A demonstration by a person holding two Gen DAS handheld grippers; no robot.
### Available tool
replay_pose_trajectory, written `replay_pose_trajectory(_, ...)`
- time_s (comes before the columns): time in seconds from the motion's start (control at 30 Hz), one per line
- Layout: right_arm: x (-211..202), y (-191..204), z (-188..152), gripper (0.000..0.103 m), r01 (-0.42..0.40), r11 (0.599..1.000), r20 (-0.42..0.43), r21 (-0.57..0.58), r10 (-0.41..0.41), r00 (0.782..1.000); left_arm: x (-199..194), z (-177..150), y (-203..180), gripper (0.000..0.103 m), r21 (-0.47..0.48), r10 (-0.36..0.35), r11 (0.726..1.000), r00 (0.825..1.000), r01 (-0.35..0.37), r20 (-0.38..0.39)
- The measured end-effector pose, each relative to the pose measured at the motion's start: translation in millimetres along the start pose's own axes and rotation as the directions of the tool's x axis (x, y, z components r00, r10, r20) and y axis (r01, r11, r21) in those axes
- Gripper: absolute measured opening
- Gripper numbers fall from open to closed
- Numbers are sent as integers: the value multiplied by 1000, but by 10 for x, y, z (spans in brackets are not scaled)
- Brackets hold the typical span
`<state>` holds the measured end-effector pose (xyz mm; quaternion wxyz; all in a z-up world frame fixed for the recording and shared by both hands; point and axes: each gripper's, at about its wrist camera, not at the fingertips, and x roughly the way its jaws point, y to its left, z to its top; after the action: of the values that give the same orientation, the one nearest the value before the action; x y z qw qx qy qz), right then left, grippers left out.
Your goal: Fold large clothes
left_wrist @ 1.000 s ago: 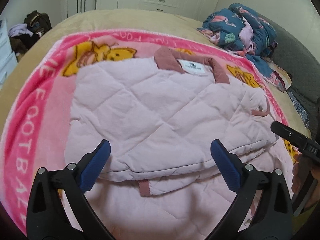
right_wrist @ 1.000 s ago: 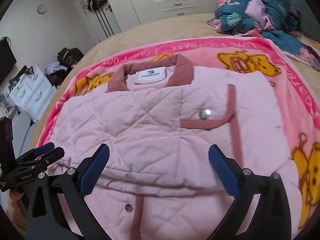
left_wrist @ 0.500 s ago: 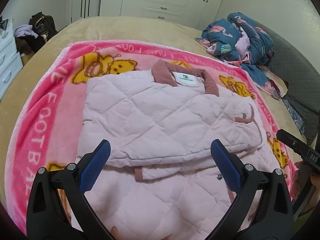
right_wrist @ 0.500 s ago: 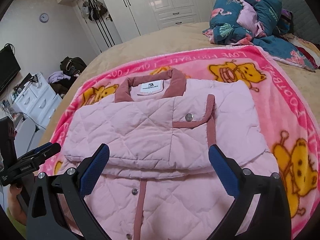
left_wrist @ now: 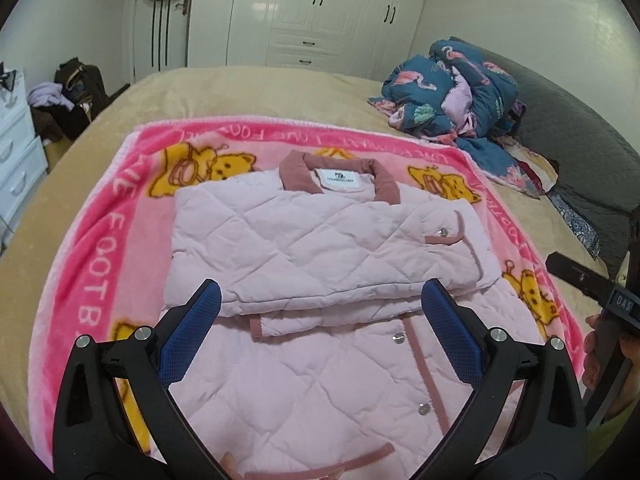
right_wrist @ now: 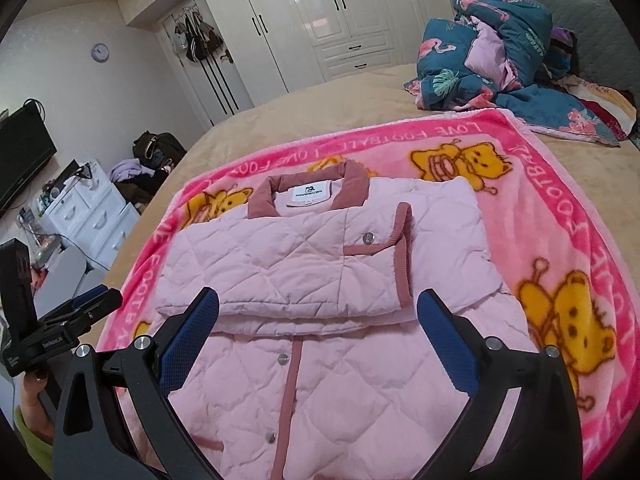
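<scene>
Bare blanket [right_wrist: 560, 216] border all around the jacket [right_wrist: 320, 264]; bedding heap [right_wrist: 500, 48] well apart beyond.

Quilted matt cloth jacket [left_wrist: 320, 248]; fluffy fleece blanket [left_wrist: 100, 248]; glossy wardrobe [right_wrist: 340, 12].

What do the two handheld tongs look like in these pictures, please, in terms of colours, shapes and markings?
Both the left tongs and the right tongs have glossy black plastic arms that fork in a V, studded with silver bolt heads. Their fingers carry dark blue pads with a fine grid texture. The left tongs' body bears small white lettering, too small to read. A yellow-green sleeve shows by it.
</scene>
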<state>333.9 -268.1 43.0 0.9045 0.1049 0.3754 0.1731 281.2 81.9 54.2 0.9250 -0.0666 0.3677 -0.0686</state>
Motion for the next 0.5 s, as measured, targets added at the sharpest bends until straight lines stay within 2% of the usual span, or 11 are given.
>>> replay_pose_trajectory(0.13,-174,15,-78,99,-14,1000,10,-6,14,1000,-231,-122,-117,94,-11,-30,999,999,30,29)
replay_pose_trajectory(0.5,-653,-7,-247,99,-29,999,51,-34,31,998,-676,-310,-228,94,-53,-20,998,997,24,72)
